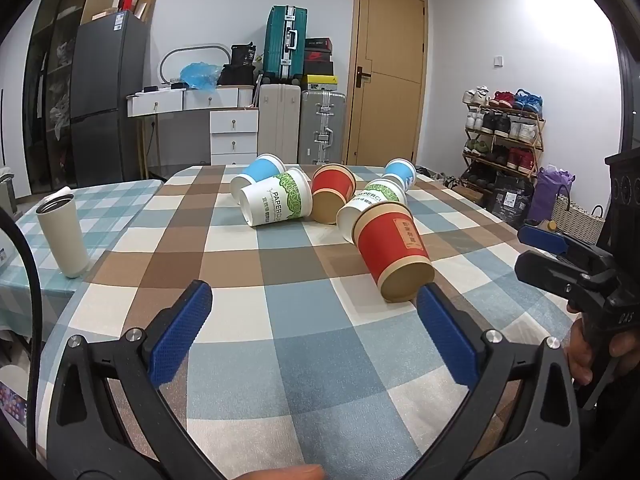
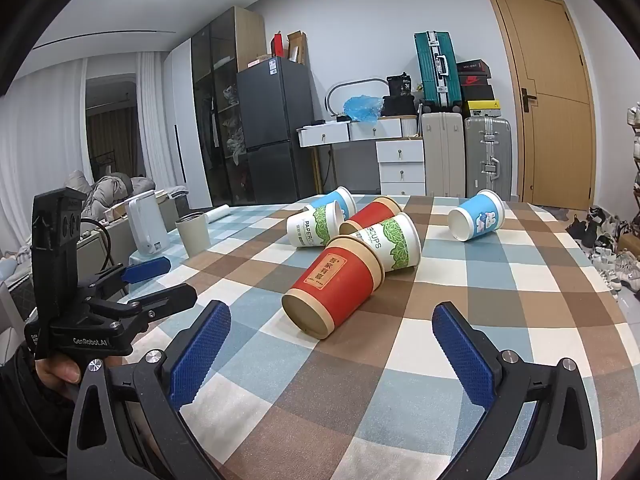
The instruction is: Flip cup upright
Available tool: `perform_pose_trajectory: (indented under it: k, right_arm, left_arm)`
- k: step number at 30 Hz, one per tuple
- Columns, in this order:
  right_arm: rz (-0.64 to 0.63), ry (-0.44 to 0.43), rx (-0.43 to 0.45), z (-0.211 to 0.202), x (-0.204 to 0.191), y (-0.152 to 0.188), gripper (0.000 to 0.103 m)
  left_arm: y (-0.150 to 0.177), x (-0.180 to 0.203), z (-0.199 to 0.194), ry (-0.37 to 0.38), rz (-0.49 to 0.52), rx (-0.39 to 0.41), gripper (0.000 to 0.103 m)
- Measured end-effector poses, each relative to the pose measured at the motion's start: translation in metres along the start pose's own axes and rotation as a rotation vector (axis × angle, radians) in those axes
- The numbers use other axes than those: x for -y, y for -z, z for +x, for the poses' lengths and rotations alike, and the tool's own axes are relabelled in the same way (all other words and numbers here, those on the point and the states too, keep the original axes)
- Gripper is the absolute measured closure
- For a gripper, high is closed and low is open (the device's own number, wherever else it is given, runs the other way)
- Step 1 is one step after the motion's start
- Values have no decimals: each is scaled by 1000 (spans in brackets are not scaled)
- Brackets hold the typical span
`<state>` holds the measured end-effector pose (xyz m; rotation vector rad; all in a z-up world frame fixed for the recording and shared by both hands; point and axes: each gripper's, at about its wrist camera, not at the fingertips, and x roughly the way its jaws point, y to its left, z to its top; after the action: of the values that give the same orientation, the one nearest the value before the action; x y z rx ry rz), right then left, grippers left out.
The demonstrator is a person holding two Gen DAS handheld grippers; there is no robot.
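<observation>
Six paper cups [image 2: 332,294] toppled, seemingly empty; left tool [image 1: 314,294] and right tool [image 2: 332,320] wide open, holding nothing.

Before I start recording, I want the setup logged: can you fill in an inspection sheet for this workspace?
Surface: checked tablecloth over the table.
Job's things: six paper cups on their sides; nearest red cup, base toward the cameras, rests against a green-leaf cup.
Clutter: beige tumbler upright on the neighbouring table.
Grippers: left gripper and right gripper open, empty.
Cables: black cable at left edge.
Surroundings: suitcases, fridge, door, shoe rack.
</observation>
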<state>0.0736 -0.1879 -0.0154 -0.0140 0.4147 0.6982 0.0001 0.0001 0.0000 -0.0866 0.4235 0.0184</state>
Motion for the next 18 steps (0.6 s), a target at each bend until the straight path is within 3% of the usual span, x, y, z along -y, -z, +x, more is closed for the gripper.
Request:
perform_pose_trajectory:
  k: [18]
  right_arm:
    - [4, -2, -1, 0, 0, 0, 0]
  left_arm:
    - [0, 0, 0, -1, 3, 2, 1]
